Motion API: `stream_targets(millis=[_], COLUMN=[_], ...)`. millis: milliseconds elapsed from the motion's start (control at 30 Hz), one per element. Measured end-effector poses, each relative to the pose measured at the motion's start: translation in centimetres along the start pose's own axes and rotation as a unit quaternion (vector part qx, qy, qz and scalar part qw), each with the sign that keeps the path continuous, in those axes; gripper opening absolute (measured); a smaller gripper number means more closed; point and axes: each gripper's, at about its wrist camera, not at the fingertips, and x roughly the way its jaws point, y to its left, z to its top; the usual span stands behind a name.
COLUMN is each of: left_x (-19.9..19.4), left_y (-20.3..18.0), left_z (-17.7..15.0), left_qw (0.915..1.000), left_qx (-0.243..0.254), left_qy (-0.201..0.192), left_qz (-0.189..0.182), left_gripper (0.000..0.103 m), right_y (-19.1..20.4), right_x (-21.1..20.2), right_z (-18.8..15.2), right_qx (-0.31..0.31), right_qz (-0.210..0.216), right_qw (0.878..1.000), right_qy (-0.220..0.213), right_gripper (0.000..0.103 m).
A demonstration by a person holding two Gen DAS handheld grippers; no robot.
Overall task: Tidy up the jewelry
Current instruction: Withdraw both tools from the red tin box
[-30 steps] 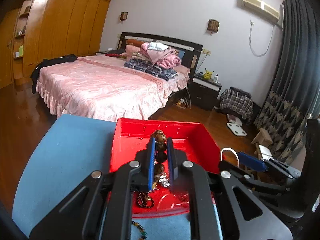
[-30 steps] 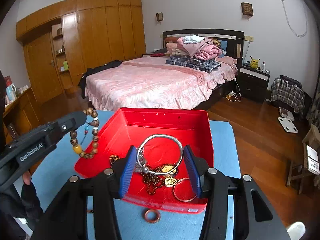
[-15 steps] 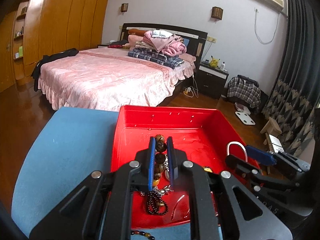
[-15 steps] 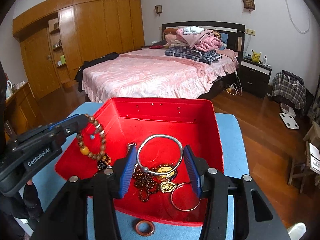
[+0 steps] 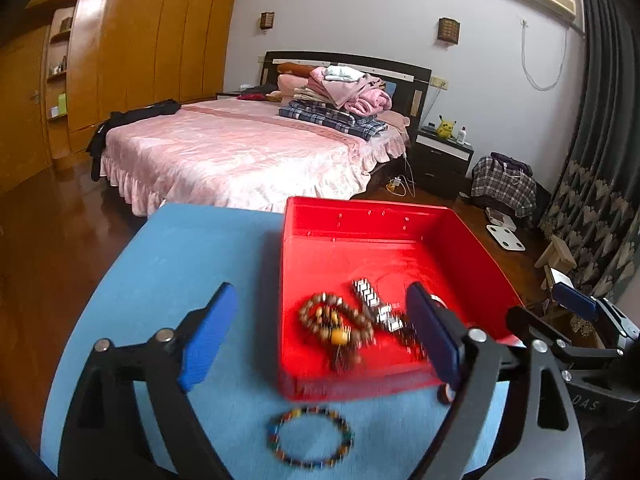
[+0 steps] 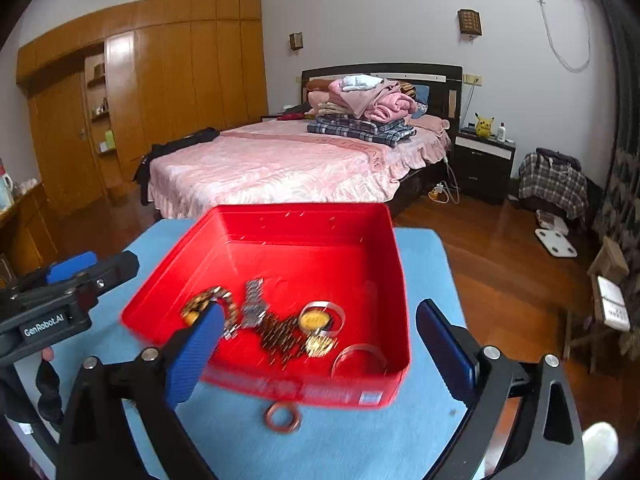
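1. Left tongs (image 5: 320, 336) and right tongs (image 6: 316, 344): both spread wide, nothing held
2. Loose beaded bracelet (image 5: 310, 437) on table (image 5: 168, 272), 6 o'clock of red tray (image 5: 486, 258); copper ring (image 6: 282, 419) beside it
3. Bracelet light, floppy, rolls; pinch across one side of the loop

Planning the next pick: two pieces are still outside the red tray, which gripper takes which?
Left gripper for the multicolour bead bracelet: it lies on the blue mat just below its open jaws. Right gripper, also open, suits the copper ring lying in front of the red tray.
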Motion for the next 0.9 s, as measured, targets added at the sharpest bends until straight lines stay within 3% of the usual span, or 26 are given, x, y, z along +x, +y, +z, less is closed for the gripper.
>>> stream_targets(millis=[400, 700, 900], left_x=[-5.0, -6.6, -6.0], left_y=[0.1, 0.7, 1.5], left_z=[-3.4, -4.6, -7.1], left_qw=[0.9998, 0.9997, 0.9984], left_qx=[0.007, 0.002, 0.002], left_qy=[0.019, 0.021, 0.053], left_qz=[0.003, 0.009, 0.022], left_gripper=[0.088, 0.088, 0.088], right_y=[0.9, 1.0, 1.4], right_x=[-4.0, -4.7, -4.3], right_z=[-3.8, -5.9, -7.6], right_qx=[0.023, 0.029, 0.026], right_qz=[0.013, 0.008, 0.007], right_qw=[1.0, 0.999, 0.998], right_qy=[0.016, 0.033, 0.049], right_gripper=[0.095, 0.095, 0.095])
